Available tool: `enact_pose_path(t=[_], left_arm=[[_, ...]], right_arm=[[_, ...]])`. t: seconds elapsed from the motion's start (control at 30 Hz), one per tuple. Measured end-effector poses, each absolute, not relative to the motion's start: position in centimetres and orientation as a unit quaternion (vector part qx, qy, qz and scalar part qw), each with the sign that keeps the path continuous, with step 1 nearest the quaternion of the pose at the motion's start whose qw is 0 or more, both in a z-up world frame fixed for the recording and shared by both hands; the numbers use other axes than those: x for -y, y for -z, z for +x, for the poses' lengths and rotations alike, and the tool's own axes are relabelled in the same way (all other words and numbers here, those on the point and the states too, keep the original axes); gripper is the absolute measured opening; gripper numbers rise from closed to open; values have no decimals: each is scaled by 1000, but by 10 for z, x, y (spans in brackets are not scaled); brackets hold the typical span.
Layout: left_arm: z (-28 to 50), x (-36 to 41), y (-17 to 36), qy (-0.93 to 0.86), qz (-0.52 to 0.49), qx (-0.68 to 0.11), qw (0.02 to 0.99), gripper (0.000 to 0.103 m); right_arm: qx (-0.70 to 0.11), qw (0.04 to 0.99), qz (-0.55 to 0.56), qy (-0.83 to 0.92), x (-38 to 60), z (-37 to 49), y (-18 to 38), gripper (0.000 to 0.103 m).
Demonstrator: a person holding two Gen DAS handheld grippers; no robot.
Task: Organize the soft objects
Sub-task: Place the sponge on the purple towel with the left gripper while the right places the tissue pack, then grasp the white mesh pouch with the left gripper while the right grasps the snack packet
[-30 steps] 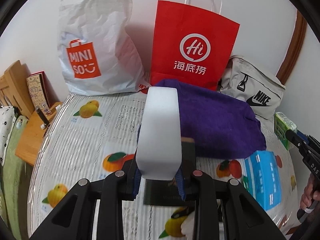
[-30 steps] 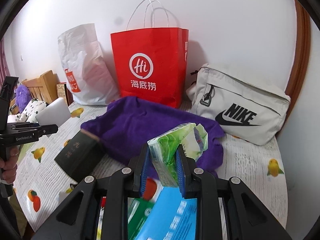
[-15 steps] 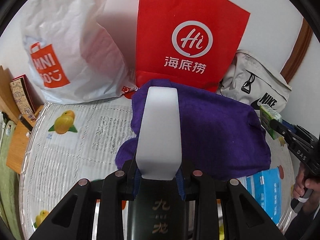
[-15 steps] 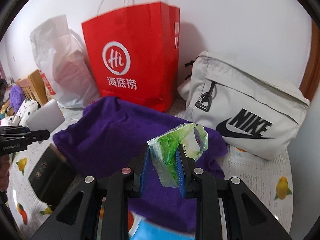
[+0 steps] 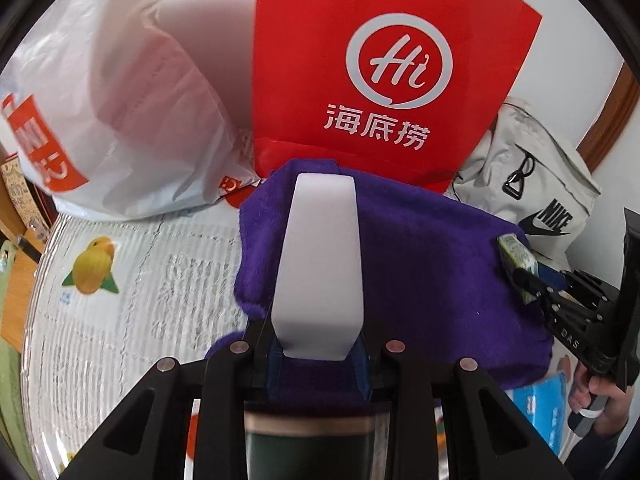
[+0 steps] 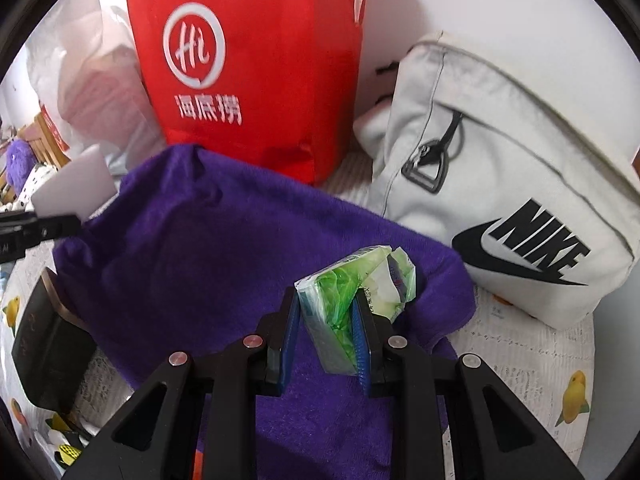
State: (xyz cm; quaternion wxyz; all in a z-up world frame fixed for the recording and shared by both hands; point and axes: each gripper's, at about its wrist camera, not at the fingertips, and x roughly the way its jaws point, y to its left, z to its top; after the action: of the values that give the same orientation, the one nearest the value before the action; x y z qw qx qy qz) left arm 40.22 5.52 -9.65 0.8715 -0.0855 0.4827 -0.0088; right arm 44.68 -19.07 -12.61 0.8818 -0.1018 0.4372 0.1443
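Note:
My left gripper (image 5: 318,354) is shut on a white foam sponge block (image 5: 320,264) that sticks out forward over a purple towel (image 5: 432,276). The towel lies spread on the table in front of the bags. My right gripper (image 6: 326,340) is shut on a green tissue pack (image 6: 354,292), held just above the towel's (image 6: 208,248) right part. In the left wrist view the right gripper (image 5: 532,284) with its green pack (image 5: 516,252) comes in from the right. In the right wrist view the white block (image 6: 74,188) and the left gripper show at the left edge.
A red paper bag (image 5: 384,68), a white plastic bag (image 5: 112,120) and a grey Nike bag (image 6: 512,184) stand along the wall behind the towel. A dark box (image 6: 44,344) lies at the towel's left, a blue box (image 5: 540,404) at its near right. The tablecloth (image 5: 132,280) has fruit prints.
Both grippers have moved forward and down toward the bags, each still holding its object. They now hang over the purple towel, and the dark box has slid under the left gripper.

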Motion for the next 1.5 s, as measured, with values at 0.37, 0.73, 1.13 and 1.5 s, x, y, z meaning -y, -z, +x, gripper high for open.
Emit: enact_pose_path(t=[0.37, 0.73, 1.13, 1.5], left_arm=[[444, -32, 114, 8, -69, -505, 860, 28], [468, -24, 133, -5, -63, -529, 846, 29], [477, -15, 139, -28, -54, -547, 835, 63], [442, -16, 114, -29, -46, -537, 842, 64]], right_arm=[[-436, 884, -98, -141, 196, 439, 125, 52], [-409, 898, -87, -134, 209, 407, 102, 64], [-404, 903, -62, -134, 215, 372, 93, 64], [-400, 904, -46, -143, 209, 330, 82, 64]])
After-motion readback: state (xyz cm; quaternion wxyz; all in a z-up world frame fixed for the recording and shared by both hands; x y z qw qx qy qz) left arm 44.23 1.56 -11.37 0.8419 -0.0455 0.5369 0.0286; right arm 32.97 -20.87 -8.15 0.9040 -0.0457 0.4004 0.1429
